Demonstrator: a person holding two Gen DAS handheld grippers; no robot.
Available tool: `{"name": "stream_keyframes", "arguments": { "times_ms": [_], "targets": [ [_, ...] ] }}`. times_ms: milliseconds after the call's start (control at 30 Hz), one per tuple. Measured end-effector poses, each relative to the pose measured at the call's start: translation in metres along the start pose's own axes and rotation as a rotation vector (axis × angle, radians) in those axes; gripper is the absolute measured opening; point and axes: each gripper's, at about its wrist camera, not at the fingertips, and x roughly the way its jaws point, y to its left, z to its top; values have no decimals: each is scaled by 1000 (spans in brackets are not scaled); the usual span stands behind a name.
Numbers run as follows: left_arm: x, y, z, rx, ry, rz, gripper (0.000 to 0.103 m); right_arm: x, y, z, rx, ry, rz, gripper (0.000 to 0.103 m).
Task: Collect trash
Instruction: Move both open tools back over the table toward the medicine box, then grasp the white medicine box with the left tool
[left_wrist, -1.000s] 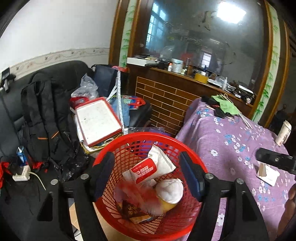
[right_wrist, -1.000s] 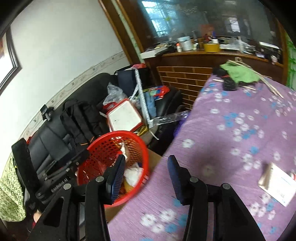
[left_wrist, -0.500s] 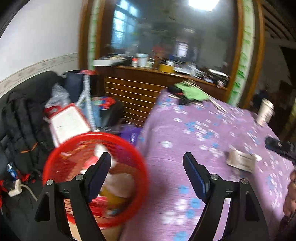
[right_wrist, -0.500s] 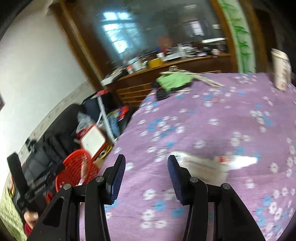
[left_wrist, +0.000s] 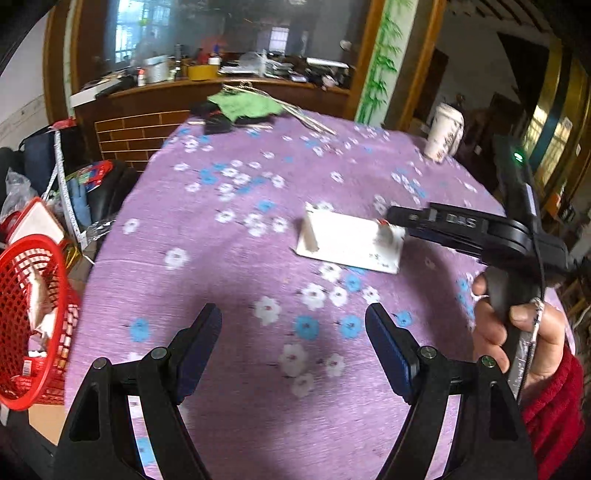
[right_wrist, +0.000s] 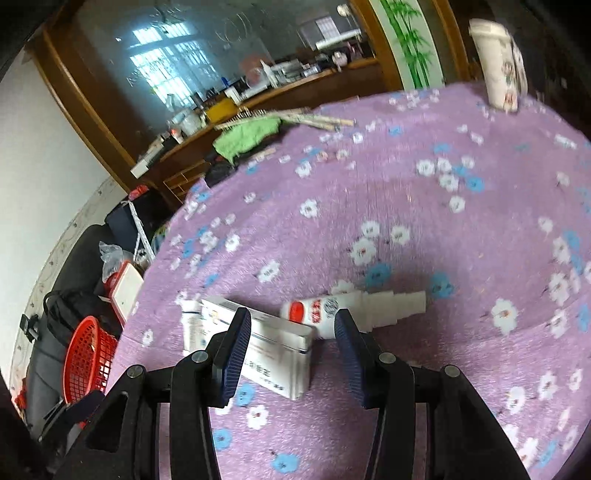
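Observation:
A flat white carton (right_wrist: 273, 350) and a small white bottle with a red label (right_wrist: 354, 308) lie side by side on the purple flowered tablecloth (right_wrist: 424, 229). My right gripper (right_wrist: 291, 332) is open, just above them, its jaws on either side of the carton's right end. The left wrist view shows the carton (left_wrist: 351, 242) with the right gripper (left_wrist: 399, 221) over its far end. My left gripper (left_wrist: 291, 336) is open and empty over the cloth, nearer the table's edge. A red mesh basket (left_wrist: 33, 317) with wrappers in it stands beside the table at the left.
A white paper cup (left_wrist: 443, 133) stands at the table's far right. A green cloth (left_wrist: 243, 105), dark items and sticks lie at the far end. A black sofa with a backpack (right_wrist: 62, 314) and a red-framed board (right_wrist: 125, 288) is left of the table.
Both grippers swung from the red basket to the right, over the table. The right gripper came down close to the carton and bottle. Both stayed open.

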Motion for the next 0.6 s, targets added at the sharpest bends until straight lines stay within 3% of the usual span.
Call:
{"name": "stream_keyframes", "arguments": {
  "times_ms": [200,367,433,500,600],
  "targets": [
    [9,9,1,-23,16,14,79,13,8,-11,-9,85,98,48],
    [12,34,11,-86,18,62,79,14,28,-25,-17,230,441,49],
    [13,38,16,-102,19,72,79,0,30,-24,-25,198,518,49],
    [16,38,21,-113,20,75,79,-17,25,-17,-38,117,478,49],
    [31,33,32,-137,53,86,79,-31,15,-14,-48,10,285,50]
  ]
}}
